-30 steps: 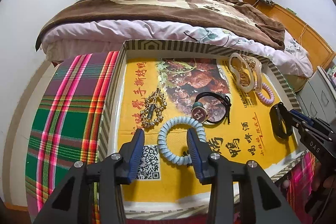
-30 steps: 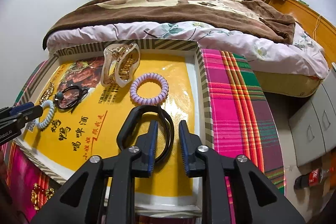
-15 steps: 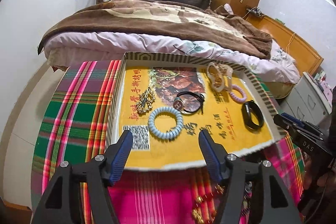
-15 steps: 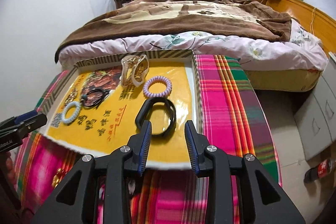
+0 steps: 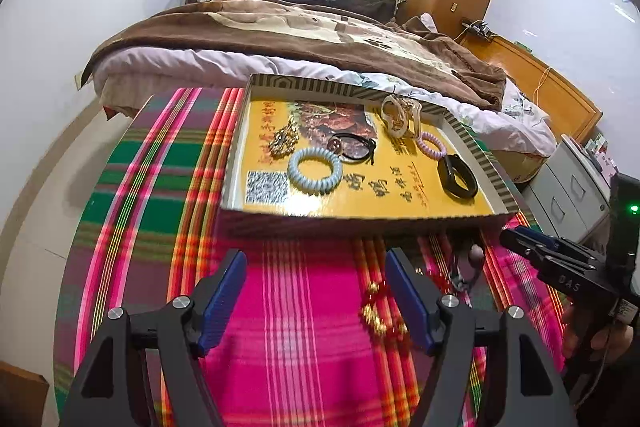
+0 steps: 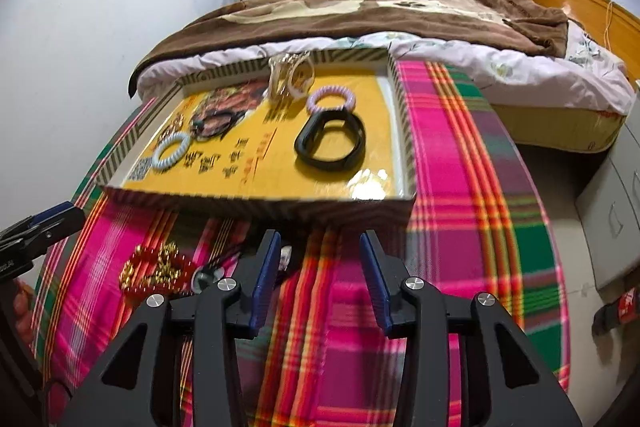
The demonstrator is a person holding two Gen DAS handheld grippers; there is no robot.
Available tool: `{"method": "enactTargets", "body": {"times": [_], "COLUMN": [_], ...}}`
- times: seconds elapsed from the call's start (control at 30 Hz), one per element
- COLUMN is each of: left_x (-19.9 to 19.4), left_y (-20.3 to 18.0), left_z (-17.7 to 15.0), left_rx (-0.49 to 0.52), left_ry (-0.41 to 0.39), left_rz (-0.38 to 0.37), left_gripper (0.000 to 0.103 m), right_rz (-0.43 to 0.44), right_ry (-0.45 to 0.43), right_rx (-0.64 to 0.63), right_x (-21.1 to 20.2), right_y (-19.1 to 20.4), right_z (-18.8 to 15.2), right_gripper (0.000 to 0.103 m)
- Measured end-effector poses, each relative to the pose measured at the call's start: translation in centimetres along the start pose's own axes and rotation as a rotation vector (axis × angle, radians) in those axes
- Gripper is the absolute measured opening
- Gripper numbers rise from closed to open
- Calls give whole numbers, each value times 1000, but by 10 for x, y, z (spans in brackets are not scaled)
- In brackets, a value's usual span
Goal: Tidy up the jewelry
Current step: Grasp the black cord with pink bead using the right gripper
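Note:
A yellow-lined cardboard tray (image 5: 360, 227) (image 6: 256, 205) holds a pale blue coil bracelet (image 5: 315, 169) (image 6: 171, 151), a black hair tie (image 5: 354, 145), a gold brooch (image 5: 283, 143), a cream hair claw (image 5: 400, 115) (image 6: 289, 78), a purple coil tie (image 5: 430, 145) (image 6: 331, 99) and a black band (image 5: 457, 175) (image 6: 330, 143). On the cloth in front of the tray lie a gold-and-red bead string (image 5: 378, 311) (image 6: 154, 267) and a small dark-corded item (image 5: 466, 267) (image 6: 208, 273). My left gripper (image 5: 316, 301) and right gripper (image 6: 318, 281) are open and empty, above the cloth near the tray's front wall.
A plaid cloth (image 5: 160, 187) covers the table. A bed with a brown blanket (image 5: 300, 31) stands behind it. Grey drawers (image 5: 576, 187) are at the right, with a bottle on the floor (image 6: 616, 311).
Both grippers have drawn back from the tray to over the cloth in front of it. The right jaws opened wider, leaving the black band in the tray. The bead string has come into view.

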State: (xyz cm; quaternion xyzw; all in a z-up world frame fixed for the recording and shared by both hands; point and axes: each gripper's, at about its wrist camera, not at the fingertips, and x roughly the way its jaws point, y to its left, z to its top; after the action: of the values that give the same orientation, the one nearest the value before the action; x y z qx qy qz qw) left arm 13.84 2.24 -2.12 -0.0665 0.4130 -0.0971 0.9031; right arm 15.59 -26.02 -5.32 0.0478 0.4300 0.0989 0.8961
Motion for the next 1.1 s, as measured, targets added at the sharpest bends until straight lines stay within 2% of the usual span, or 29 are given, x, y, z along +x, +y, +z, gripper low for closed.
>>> {"method": "enactTargets", "body": {"times": [0.07,0.2,0.43,0.77,0.87,0.93,1.0,1.1], "left_x": [-5,-10,-14,-12,-10,-10,-10,-10], "left_y": [3,8,19,27,29,30,30,30], "left_z": [-5,-14,-28,-32,-33,-34,-34,-35], "left_rx": [-11,-30,-57,-76,-82,-84,-86,-86], "left_ry": [-4,-1,15,23,28,31,33,33], "left_rz": [-6,-13,-19,-28,-30,-28,-26,-25], "left_gripper": [71,71,73,73,73,73,73,73], "right_rz": [3,7,-21,-133,-135,-138,-148,-141], "right_ry": [9,14,47,51,48,46,38,35], "right_rx": [-3,-3,-4,-90,-81,-83,-85,-71], "right_x": [2,5,16,27,27,26,25,23], "right_y": [4,9,15,35,34,34,34,30], "right_z": [-4,-7,-13,-9,-9,-9,-10,-10], "right_gripper": [43,51,51,52,52,48,25,23]}}
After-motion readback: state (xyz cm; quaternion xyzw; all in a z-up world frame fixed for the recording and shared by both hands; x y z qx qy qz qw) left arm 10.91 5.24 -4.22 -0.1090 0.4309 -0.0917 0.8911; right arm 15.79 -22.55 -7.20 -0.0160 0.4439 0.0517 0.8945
